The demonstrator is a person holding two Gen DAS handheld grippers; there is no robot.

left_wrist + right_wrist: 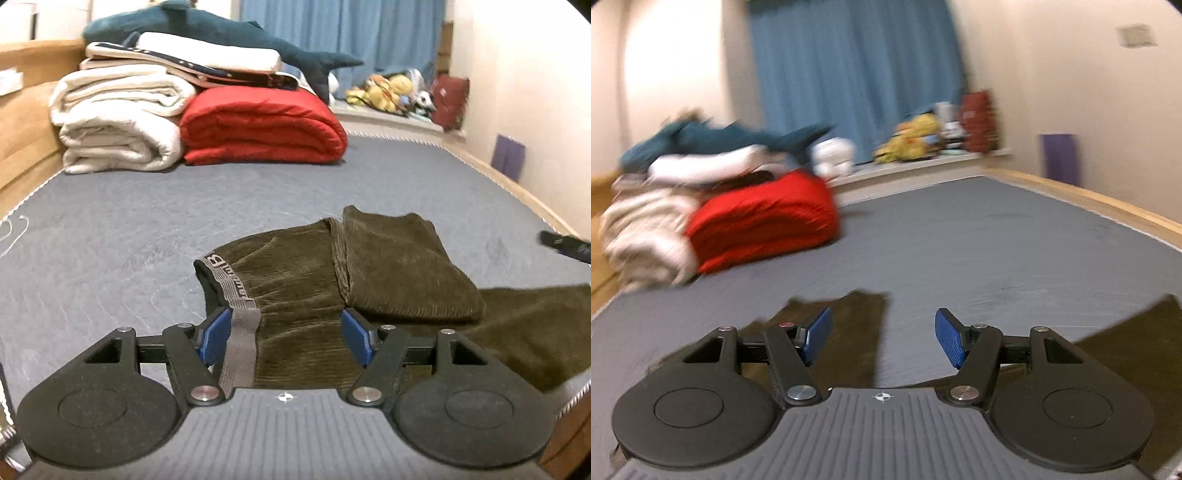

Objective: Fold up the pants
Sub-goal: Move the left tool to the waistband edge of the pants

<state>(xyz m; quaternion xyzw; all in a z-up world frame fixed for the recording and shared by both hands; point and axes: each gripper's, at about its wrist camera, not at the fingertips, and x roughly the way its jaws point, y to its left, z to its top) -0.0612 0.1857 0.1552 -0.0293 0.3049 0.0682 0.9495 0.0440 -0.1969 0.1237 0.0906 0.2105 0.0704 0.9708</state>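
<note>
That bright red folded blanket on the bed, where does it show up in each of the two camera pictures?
Left wrist view: red blanket upper middle, right of the white bedding.
Right wrist view: red blanket left of centre, blurred.
Shared landmark: blue curtain behind it.

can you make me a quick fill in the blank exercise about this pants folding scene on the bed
1. The pants lying on the mattress are dark ____ corduroy.
2. The folded quilt beside the white blankets is ____.
3. The plush toy on top of the bedding pile is a ____.
4. The curtain behind the bed is ____.

Missing words: olive green; red; shark; blue
</note>
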